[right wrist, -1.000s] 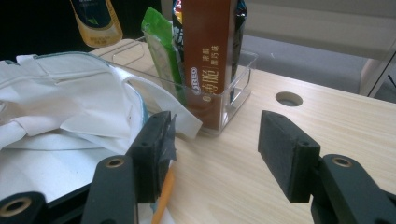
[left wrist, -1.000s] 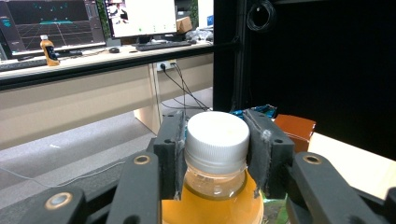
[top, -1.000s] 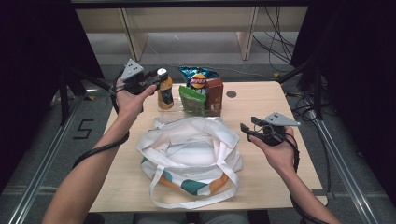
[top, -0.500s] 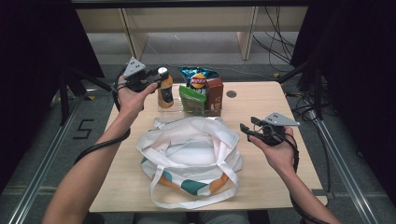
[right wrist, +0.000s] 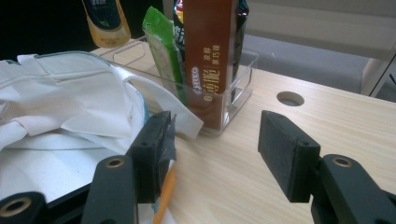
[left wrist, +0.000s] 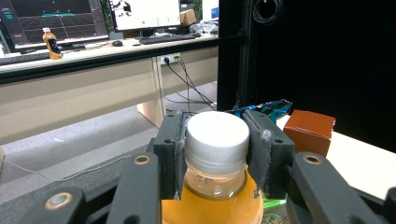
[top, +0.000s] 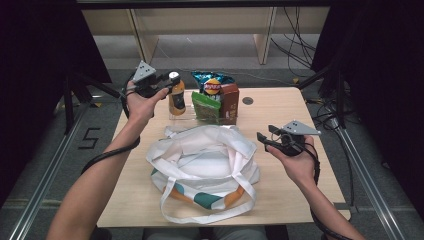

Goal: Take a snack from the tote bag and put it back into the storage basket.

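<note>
nearest the person lies the white tote bag [top: 202,172], slack and open-mouthed on the table [top: 280,200]. it looks soft and floppy, and its mouth may need holding if anything is to go in. beside its right edge the right gripper [top: 267,140] hovers with jaws wide apart and nothing between them.

farther back, at the left end of the clear tray [top: 182,116], stands the orange drink bottle [top: 176,95]. the left gripper [top: 167,82] has its jaws closed on the bottle's white cap [left wrist: 216,135]. the bottle looks full, so fairly heavy, stiff and smooth. the ridged cap seems a fair hold, though the load may swing below it.

the left gripper view shows the pads [left wrist: 170,154] pressed on both sides of the cap, which the high view leaves too small to judge. the right gripper view shows the brown carton [right wrist: 208,56] and green packet [right wrist: 163,56] upright inside the tray wall.
</note>
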The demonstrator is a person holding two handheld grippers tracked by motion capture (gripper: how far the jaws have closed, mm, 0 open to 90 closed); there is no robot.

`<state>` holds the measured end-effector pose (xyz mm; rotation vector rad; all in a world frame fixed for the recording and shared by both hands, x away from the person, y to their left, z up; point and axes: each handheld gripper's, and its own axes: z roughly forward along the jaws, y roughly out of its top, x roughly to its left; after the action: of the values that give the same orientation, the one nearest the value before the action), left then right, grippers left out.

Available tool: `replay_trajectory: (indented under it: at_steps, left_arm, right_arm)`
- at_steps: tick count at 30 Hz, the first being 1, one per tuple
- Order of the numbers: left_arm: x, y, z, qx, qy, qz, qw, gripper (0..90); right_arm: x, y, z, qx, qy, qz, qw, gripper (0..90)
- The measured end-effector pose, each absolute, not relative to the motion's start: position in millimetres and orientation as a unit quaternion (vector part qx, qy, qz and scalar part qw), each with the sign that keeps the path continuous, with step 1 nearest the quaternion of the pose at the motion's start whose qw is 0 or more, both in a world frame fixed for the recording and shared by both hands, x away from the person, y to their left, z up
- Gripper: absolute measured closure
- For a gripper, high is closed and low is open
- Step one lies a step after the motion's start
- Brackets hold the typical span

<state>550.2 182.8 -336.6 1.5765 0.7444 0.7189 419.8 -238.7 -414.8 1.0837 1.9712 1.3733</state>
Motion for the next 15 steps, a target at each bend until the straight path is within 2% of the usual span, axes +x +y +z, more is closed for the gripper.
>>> replay_trajectory:
  at_steps: [8,11,15]
  left_arm:
    - [553.0,182.2,-339.5,0.679,0.318,0.309,0.585,59.2]
    - [553.8,182.1,-340.5,0.680,0.319,0.308,0.584,59.1]
    - [554.9,182.7,-341.3,0.681,0.318,0.310,0.582,59.1]
  right_arm:
    - [418.9,-238.5,-414.5,0.404,0.724,0.501,0.248,45.2]
    - [420.6,-238.5,-416.0,0.397,0.719,0.507,0.263,45.2]
    - [418.5,-237.1,-415.5,0.409,0.720,0.503,0.248,45.2]
